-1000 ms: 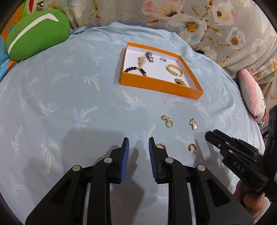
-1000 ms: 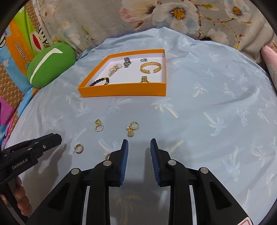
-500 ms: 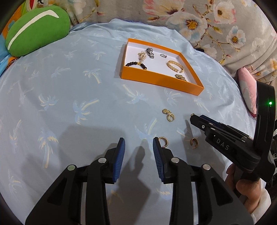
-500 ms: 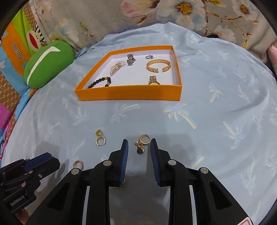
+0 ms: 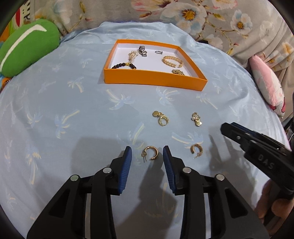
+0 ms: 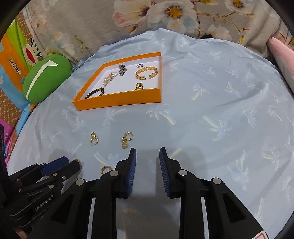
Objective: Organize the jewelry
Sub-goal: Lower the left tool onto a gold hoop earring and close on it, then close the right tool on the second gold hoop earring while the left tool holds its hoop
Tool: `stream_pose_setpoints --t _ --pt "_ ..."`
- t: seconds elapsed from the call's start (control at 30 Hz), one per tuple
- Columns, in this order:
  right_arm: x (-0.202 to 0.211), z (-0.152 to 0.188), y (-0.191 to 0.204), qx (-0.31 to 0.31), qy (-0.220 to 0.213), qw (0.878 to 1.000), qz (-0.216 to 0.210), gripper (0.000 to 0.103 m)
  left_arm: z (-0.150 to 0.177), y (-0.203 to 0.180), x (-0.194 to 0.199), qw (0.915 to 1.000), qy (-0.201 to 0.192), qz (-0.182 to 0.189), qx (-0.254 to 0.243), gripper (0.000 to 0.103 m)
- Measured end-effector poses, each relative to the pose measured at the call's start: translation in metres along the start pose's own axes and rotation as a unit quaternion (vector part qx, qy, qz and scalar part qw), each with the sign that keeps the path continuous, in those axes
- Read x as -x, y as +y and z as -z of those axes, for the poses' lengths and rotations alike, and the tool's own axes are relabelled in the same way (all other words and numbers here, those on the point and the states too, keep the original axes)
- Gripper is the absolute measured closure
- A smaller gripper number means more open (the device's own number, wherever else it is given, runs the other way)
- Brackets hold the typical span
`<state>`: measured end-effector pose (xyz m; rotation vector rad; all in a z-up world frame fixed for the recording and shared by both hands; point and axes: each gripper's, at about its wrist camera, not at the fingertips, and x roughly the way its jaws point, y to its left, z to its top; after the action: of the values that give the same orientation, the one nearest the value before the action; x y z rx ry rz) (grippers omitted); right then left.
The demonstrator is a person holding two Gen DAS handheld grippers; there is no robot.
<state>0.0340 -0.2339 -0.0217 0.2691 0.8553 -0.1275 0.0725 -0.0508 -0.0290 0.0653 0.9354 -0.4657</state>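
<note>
a: what is covering the bed?
b: a pale blue sheet (image 5: pixel 73 103) showing a faded palm-tree print in cream and lighter blue.
a: and the box (image 5: pixel 154 80)?
b: it is glowing bright orange outside, white inside. gold pieces are lying in it beside a dark-beaded bracelet (image 5: pixel 123 65) and a silver ring (image 5: pixel 158 52).
a: the earrings on the sheet?
b: all gold; the hoop earring (image 5: pixel 151 153) is shining gold too.
a: around the edges?
b: a green cushion (image 5: pixel 27 46) is wearing a white stripe, and grey fabric (image 5: pixel 202 16) is blooming with white and pink flowers.
a: the grippers?
b: black frames, blue pads (image 5: pixel 126 169).
</note>
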Motion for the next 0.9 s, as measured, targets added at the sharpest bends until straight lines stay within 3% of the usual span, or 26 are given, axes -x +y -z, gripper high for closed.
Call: stream_pose_setpoints --t 0.1,0.37,0.9 --pt "0.002 0.003 -0.002 0.002 0.0 1.0 0.002 0.077 0.001 -0.005 -0.003 0.9998 -0.008 -0.012 -0.017 0.085" --pt "-0.001 0.005 0.005 0.011 0.005 1.0 -0.008 0.077 0.001 0.002 0.0 0.9999 -0.013 -0.004 -0.008 0.086" --pt "-0.025 -0.009 0.034 0.034 0.017 0.999 -0.032 0.077 -0.012 0.028 0.013 0.9991 -0.031 -0.022 0.016 0.086"
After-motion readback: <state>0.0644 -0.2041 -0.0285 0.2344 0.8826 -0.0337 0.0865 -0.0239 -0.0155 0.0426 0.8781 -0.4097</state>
